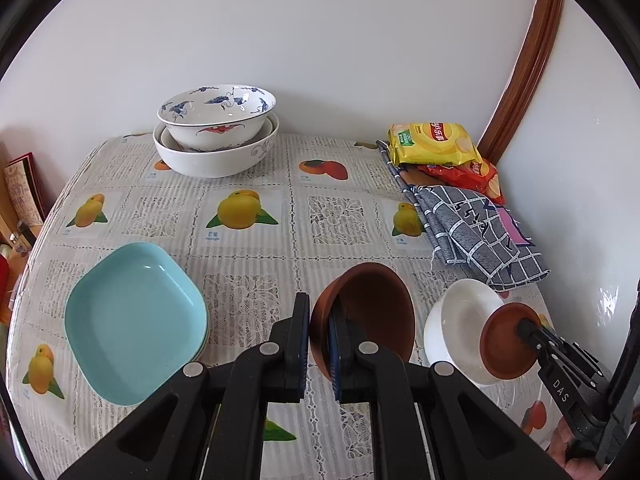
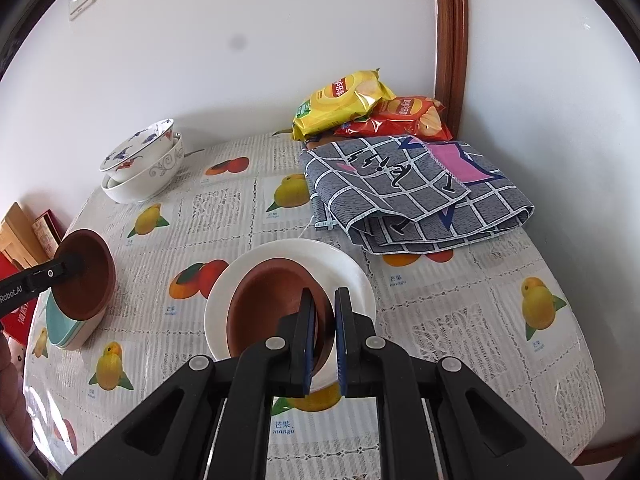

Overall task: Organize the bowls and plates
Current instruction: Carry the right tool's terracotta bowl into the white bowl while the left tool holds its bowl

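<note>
My left gripper [image 1: 319, 336] is shut on the rim of a brown bowl [image 1: 372, 312], held tilted above the tablecloth; it also shows in the right wrist view [image 2: 86, 276], above the stacked light-blue square plates [image 2: 66, 330]. My right gripper [image 2: 323, 328] is shut on the rim of a second brown bowl [image 2: 272, 304], which sits inside a white bowl [image 2: 352, 276]. In the left wrist view that pair is at the right [image 1: 506, 344], [image 1: 456, 320]. The blue plates [image 1: 136, 324] lie at the left.
A stack of large white and blue-patterned bowls [image 1: 216, 132] stands at the back by the wall. A folded grey checked cloth [image 2: 412, 188] and two crisp bags [image 2: 344, 100] lie at the back right corner. Boxes [image 2: 44, 236] stand off the table's left edge.
</note>
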